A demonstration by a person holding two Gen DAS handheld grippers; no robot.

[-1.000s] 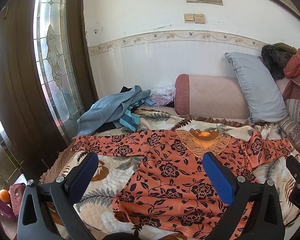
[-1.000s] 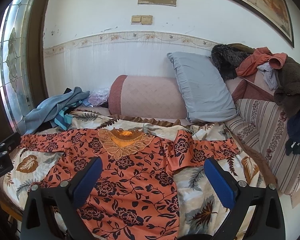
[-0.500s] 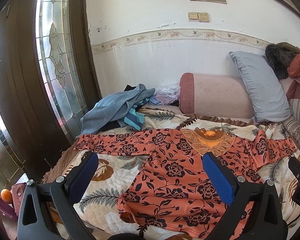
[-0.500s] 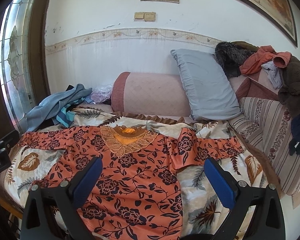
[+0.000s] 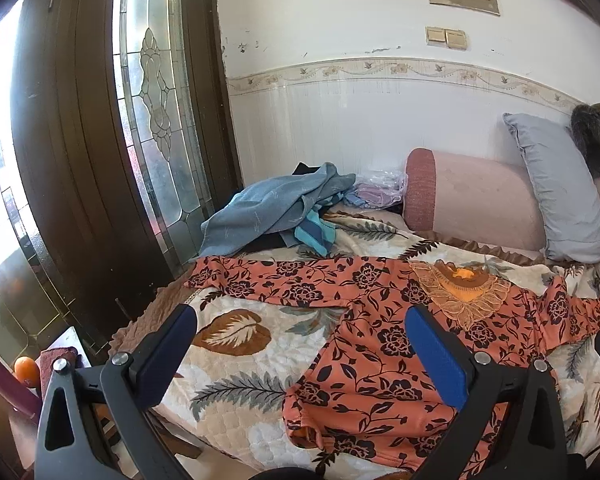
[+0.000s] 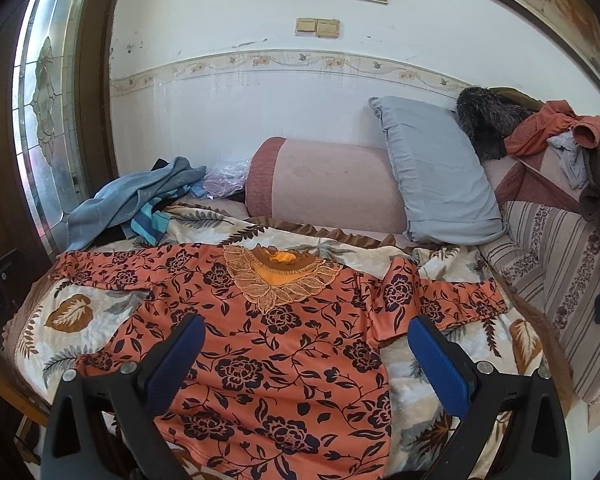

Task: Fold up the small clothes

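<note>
An orange top with black flowers (image 5: 384, 344) lies spread flat on the leaf-print bed cover (image 5: 236, 344), sleeves out to both sides, its embroidered neck toward the wall. It also shows in the right wrist view (image 6: 284, 336). My left gripper (image 5: 300, 344) is open and empty, held above the cover near the top's left side. My right gripper (image 6: 306, 350) is open and empty, held above the top's lower body. Neither touches the cloth.
A pile of blue clothes (image 5: 276, 204) lies at the back left of the bed. A pink bolster (image 6: 324, 184) and grey pillow (image 6: 436, 168) stand against the wall. More clothes (image 6: 548, 132) heap on the striped backrest at right. A wooden door (image 5: 84, 160) is at left.
Both views have shifted left: the top and bed now sit further right in the frames. Both grippers stay open and the top lies unmoved.
</note>
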